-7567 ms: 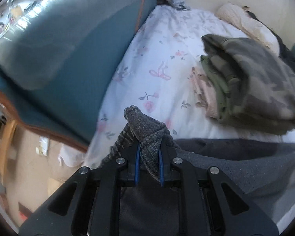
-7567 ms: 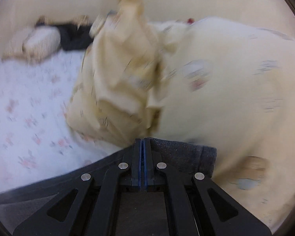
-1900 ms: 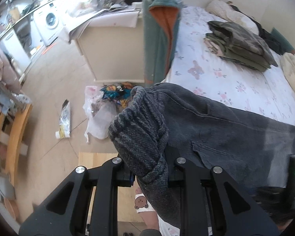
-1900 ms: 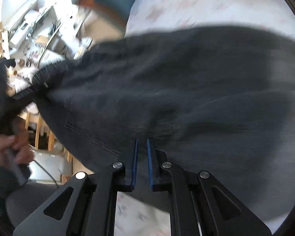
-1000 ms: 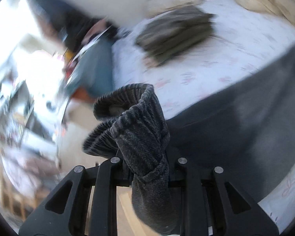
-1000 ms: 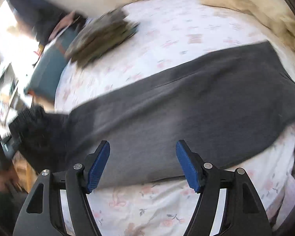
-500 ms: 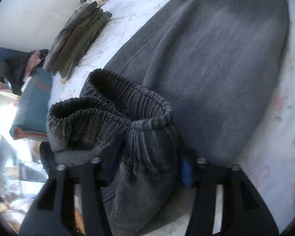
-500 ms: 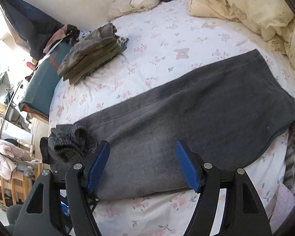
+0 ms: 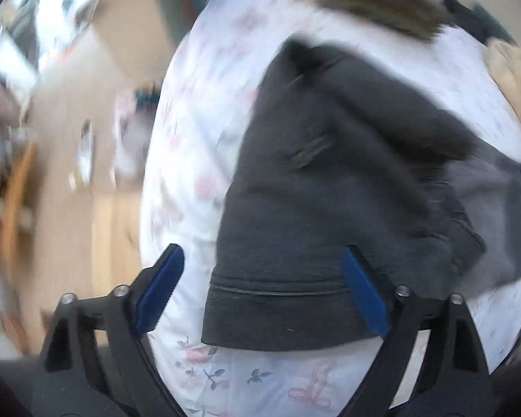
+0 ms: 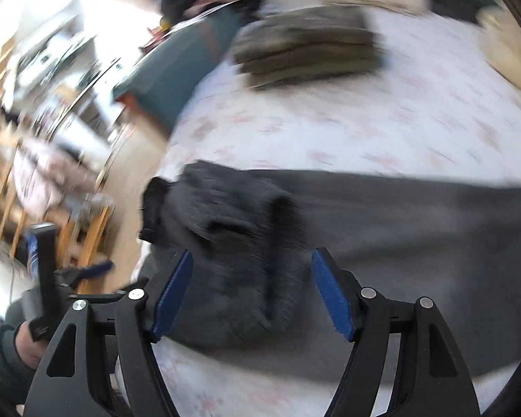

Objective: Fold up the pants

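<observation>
Left wrist view: left gripper (image 9: 260, 288) pointed down over grey pants (image 9: 330, 187), jaws opening, pads clear of the cloth; hem end bunched on floral bedsheet (image 9: 198, 146); wooden floor (image 9: 87, 132) to the left, blurred.

Right wrist view: right gripper (image 10: 251, 290) spread wide, gripping nothing, above the pants (image 10: 382, 215) stretched across the sheet; folded camouflage clothes (image 10: 309, 48) beyond, teal bedside edge (image 10: 177, 80), a hand (image 10: 27, 344) with the other gripper at lower left.
</observation>
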